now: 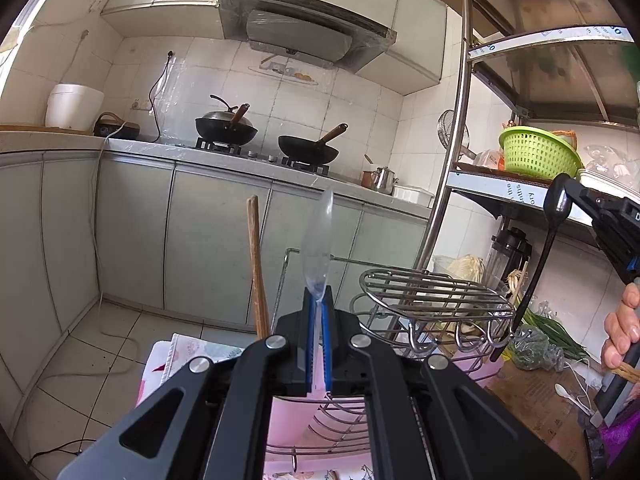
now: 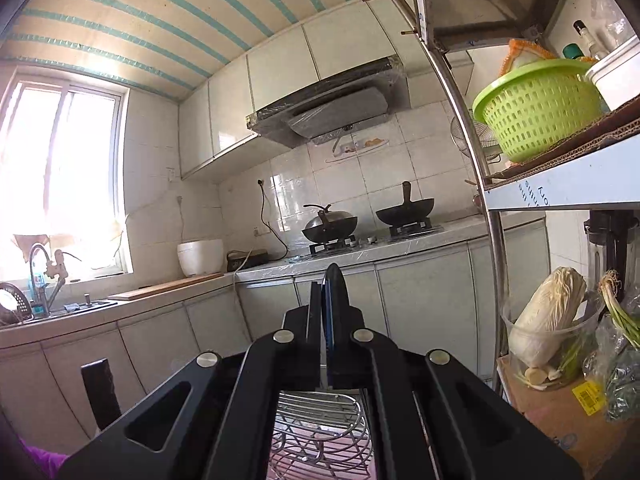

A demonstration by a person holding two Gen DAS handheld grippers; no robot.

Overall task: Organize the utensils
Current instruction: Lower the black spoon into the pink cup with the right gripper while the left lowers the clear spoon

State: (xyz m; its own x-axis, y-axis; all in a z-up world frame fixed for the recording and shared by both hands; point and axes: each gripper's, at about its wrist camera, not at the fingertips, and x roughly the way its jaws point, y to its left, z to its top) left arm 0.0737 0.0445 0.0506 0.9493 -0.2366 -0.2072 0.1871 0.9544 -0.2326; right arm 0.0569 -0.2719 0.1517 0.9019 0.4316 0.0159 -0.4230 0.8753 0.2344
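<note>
My left gripper is shut on the handle of a clear plastic spoon, whose bowl stands upright above the blue pads. Just behind it a wire rack rests on a pink cloth, and a pair of wooden chopsticks stands up at its left. At the right edge, my right gripper is shut on the bowl of a black spoon; its long handle hangs down beside the rack. In the right wrist view the right gripper shows the black spoon edge-on, with the wire rack below.
A steel shelf post rises right of the rack, with a green basket on the shelf. Scallions, a cabbage and a small white spoon lie on a cardboard box. Two woks sit on the far stove. A hand holds the right tool.
</note>
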